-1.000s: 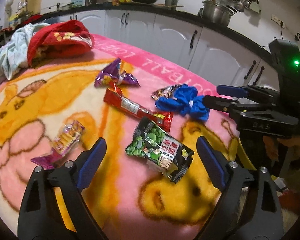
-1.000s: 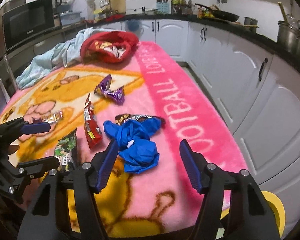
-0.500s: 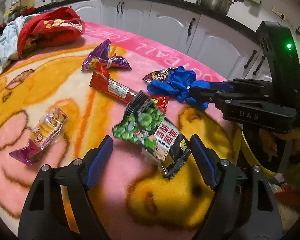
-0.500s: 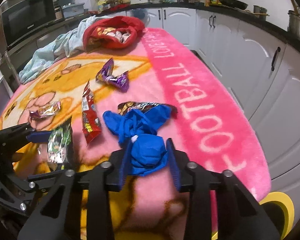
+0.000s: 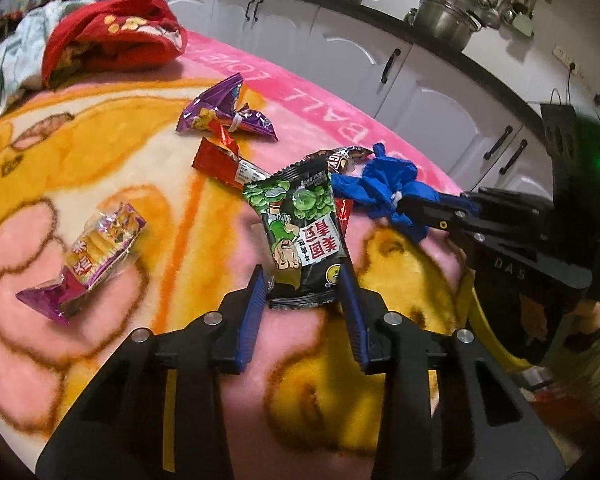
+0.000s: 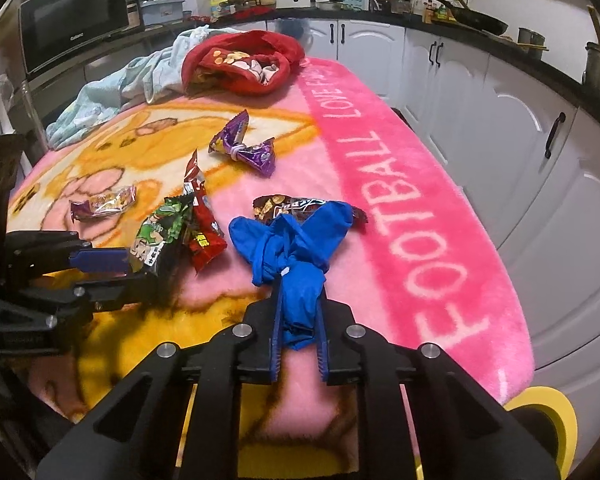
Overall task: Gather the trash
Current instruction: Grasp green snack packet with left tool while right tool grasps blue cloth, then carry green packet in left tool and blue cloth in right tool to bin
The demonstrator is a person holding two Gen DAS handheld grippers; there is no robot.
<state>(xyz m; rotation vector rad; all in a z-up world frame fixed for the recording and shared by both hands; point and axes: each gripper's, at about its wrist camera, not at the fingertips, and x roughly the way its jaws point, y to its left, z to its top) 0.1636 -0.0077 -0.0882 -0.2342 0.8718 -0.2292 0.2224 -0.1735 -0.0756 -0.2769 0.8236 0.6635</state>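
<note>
My left gripper (image 5: 303, 280) is shut on the lower end of a green pea snack packet (image 5: 300, 222), which stands up off the blanket; it also shows in the right wrist view (image 6: 156, 236). My right gripper (image 6: 299, 304) is shut on a knotted blue plastic bag (image 6: 290, 248), seen in the left wrist view (image 5: 384, 192). On the blanket lie a red wrapper (image 5: 224, 164), a purple wrapper (image 5: 224, 114), a yellow-purple snack pack (image 5: 96, 252) and a brown wrapper (image 6: 288, 206) partly under the blue bag.
The table is covered by a pink and orange blanket (image 6: 400, 200). A red cloth (image 6: 240, 64) and a pale blue cloth (image 6: 112, 92) lie at its far end. White cabinets (image 6: 520, 120) run along the right. A yellow bin rim (image 6: 548, 416) shows below the table's near corner.
Both grippers moved forward and closed: the left on the green packet, lifting its end, the right on the blue bag.
</note>
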